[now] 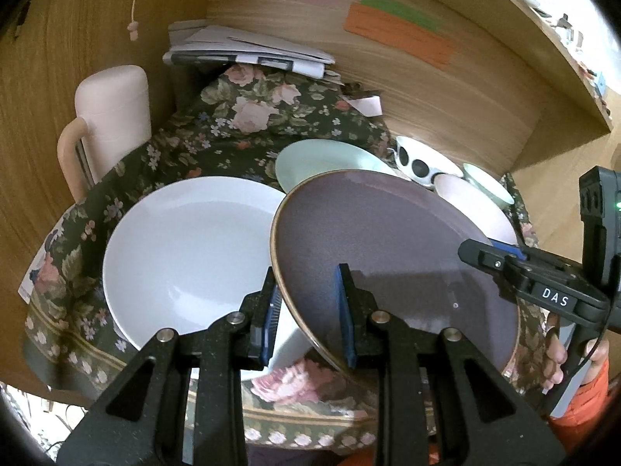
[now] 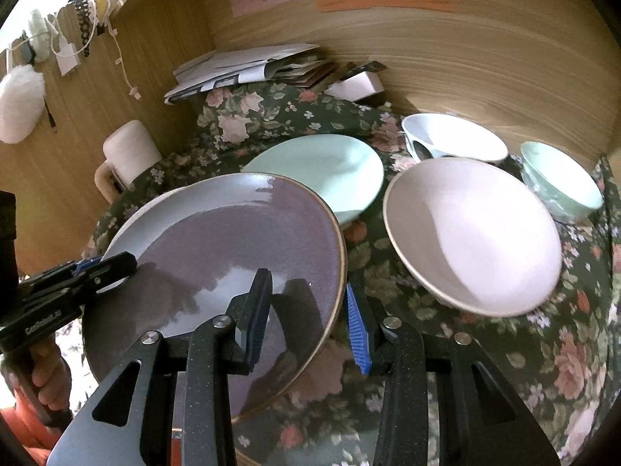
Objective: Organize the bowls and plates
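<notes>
A round, glazed purple-grey plate with a thin brown rim (image 1: pixel 388 256) is held up off the table, tilted, with a gripper clamped on each side of its edge. The left gripper (image 1: pixel 308 310) has its two black fingers with blue pads closed on the plate's left rim, one pad above the glaze and one below it. The right gripper (image 2: pixel 310 318) grips the opposite rim the same way, its inner finger lying on the plate's upper face and its blue-padded outer finger (image 2: pixel 357 330) under the edge. A hand (image 2: pixel 46 380) with an orange sleeve beside it holds the left tool's handle, seen in the right wrist view. Beneath and left of the raised plate lies a large white round plate (image 1: pixel 186 256) flat on the dark floral tablecloth (image 1: pixel 240 139). Behind it sits a pale mint-green plate (image 2: pixel 322 171). To the right stand three bowls: a wide pale pink bowl (image 2: pixel 473 233) nearest, a white bowl with black oval spots on its outside (image 2: pixel 454 139) behind it, and a small mint-green bowl (image 2: pixel 559 174) at the far right. A pale pink mug-like container with a handle (image 1: pixel 112 116) stands at the left, and a pile of papers (image 1: pixel 248 50) rests against the wooden back wall (image 1: pixel 446 93).
</notes>
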